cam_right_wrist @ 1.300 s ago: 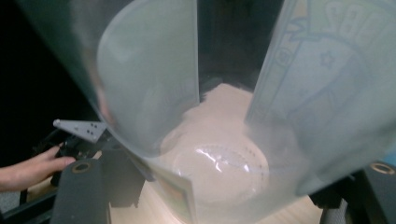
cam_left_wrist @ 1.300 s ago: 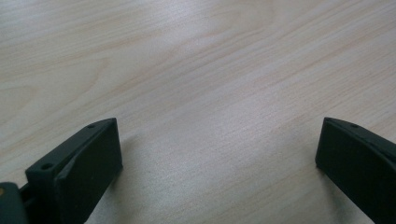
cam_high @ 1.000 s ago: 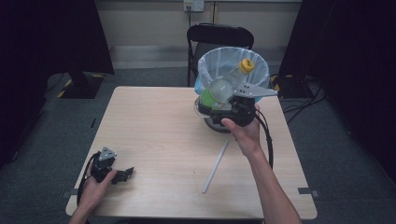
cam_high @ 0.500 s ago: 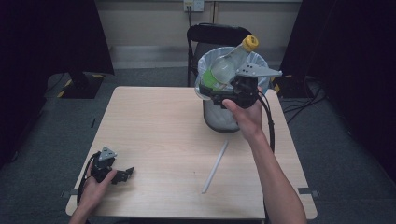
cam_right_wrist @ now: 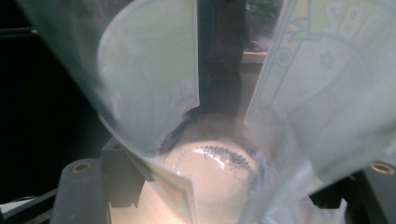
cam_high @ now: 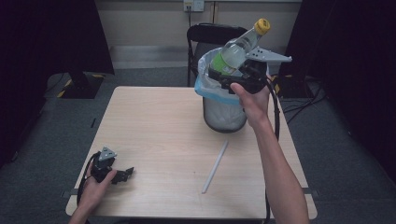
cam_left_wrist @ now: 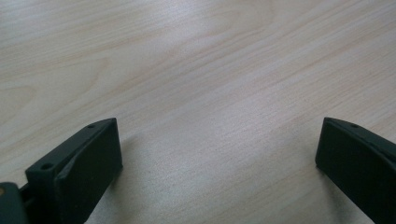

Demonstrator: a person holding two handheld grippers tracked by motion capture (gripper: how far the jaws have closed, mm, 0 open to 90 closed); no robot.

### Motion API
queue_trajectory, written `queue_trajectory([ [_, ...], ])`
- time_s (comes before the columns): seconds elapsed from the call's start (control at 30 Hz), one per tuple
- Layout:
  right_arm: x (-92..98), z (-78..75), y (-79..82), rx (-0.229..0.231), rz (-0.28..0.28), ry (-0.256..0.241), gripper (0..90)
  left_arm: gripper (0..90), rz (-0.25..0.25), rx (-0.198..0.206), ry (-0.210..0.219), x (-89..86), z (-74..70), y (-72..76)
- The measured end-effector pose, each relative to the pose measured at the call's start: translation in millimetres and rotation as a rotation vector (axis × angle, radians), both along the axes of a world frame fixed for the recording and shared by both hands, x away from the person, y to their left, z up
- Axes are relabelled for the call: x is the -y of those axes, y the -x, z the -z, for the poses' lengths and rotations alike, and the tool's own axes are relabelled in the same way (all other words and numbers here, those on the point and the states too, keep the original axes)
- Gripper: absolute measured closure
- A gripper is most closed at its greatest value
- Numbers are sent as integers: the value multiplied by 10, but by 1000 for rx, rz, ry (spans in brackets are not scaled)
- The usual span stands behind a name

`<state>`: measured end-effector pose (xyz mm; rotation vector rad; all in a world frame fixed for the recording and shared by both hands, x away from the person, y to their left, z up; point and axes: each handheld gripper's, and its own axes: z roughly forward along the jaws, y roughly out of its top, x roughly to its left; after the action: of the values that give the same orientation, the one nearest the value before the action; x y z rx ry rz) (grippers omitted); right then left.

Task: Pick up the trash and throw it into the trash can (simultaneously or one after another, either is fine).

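A clear, yellow-capped, green-labelled bottle [cam_high: 237, 47] tilts above the lined bin [cam_high: 223, 112].

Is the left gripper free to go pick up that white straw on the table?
Probably yes. The left gripper rests open and holds nothing, and bare table lies between it and the straw. The right gripper is up at the bin holding the bottle.

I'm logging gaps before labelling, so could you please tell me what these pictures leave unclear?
- Inside of the lined mesh waste bin: high view, hidden by its rim and the clear green-labelled plastic bottle.
- Label text: right gripper view, too close and blurred.
- Right hand-held gripper jaw tips: covered by the bottle.
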<state>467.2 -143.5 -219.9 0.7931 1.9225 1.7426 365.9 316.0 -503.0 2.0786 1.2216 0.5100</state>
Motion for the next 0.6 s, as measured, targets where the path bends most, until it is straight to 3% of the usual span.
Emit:
queue_trajectory([
  [0.2,107,-32,-153,2,62,8,280,0,-1,1,2,2,1,0],
  [0.6,215,-36,-403,-45,144,49,280,0,-1,1,2,2,1,0],
])
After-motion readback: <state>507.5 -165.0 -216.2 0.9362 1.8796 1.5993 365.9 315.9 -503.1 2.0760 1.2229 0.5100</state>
